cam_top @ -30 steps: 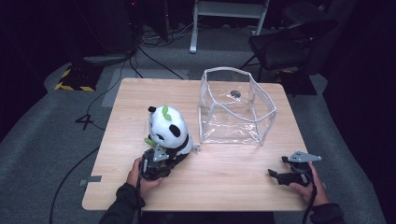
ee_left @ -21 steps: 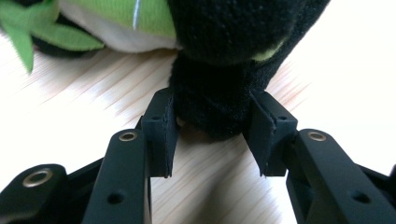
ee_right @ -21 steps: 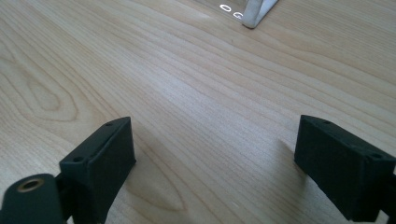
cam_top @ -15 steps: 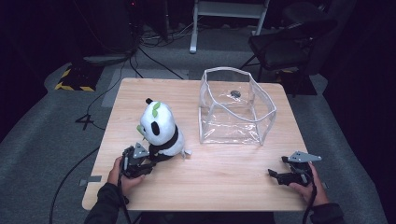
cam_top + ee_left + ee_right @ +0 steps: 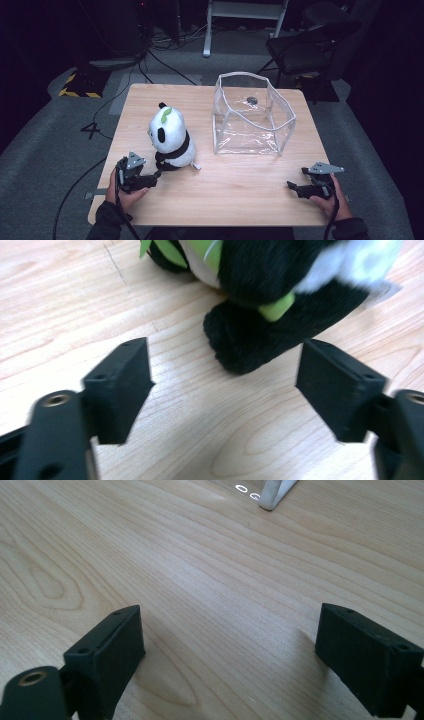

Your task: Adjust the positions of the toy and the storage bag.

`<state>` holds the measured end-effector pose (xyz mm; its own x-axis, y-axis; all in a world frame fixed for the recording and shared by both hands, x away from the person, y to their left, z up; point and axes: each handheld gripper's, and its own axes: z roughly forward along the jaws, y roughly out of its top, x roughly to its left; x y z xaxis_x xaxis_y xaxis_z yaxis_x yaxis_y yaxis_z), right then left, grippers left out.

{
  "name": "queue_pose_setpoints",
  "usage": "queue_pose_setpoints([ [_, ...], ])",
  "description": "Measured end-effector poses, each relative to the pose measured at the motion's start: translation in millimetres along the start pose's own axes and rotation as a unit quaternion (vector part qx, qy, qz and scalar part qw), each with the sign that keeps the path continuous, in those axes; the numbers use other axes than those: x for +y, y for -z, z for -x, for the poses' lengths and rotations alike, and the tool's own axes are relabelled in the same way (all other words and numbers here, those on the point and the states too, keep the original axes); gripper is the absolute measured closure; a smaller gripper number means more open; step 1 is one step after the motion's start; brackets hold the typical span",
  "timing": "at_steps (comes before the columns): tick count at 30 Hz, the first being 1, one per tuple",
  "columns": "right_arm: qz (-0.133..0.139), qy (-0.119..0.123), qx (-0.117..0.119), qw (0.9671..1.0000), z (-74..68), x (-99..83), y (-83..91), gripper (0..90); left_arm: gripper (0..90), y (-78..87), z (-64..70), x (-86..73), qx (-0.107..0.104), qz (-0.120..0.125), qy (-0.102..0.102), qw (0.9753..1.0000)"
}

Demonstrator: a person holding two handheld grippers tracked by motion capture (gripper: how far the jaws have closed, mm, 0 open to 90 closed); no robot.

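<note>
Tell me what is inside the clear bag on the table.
Nothing sits inside the clear bag; through its walls the bare table shows. The small dark round spot on its far wall is too small to identify.

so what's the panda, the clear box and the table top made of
Panda: soft plush fabric, going by the fuzzy black and white pile in the left gripper view. Clear box: thin see-through plastic, probably flexible, since its walls bow and glint, with whitish edges. Table top: light wood or wood-look laminate, matte, with visible grain.
</note>
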<state>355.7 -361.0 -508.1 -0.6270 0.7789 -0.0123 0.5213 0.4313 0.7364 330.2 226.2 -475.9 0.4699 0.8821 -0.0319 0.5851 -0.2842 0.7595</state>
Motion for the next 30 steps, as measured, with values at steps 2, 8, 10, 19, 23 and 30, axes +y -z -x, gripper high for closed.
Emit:
queue_pose_setpoints([
  [2,0.0,0.0,0.0,1.0,0.0,0.0,0.0,12.1,19.2,3.5,3.9,3.4,-0.001,0.012,0.002,0.9999],
  [8,0.0,0.0,0.0,1.0,0.0,0.0,0.0,12.2,16.8,10.5,19.2,14.0,0.008,0.035,-0.02,0.9992],
  [10,0.0,0.0,0.0,1.0,0.0,0.0,0.0,12.1,16.9,12.3,23.4,17.4,0.018,0.048,-0.019,0.9985],
  [19,0.0,0.0,0.0,1.0,0.0,0.0,0.0,12.2,15.9,17.5,34.6,35.3,0.034,0.084,0.014,0.9958],
  [23,0.0,0.0,0.0,1.0,0.0,0.0,0.0,12.2,15.7,19.6,37.5,42.1,0.044,0.108,0.029,0.9928],
  [30,0.0,0.0,0.0,1.0,0.0,0.0,0.0,12.2,15.6,18.5,46.2,58.0,0.054,0.132,0.035,0.9891],
])
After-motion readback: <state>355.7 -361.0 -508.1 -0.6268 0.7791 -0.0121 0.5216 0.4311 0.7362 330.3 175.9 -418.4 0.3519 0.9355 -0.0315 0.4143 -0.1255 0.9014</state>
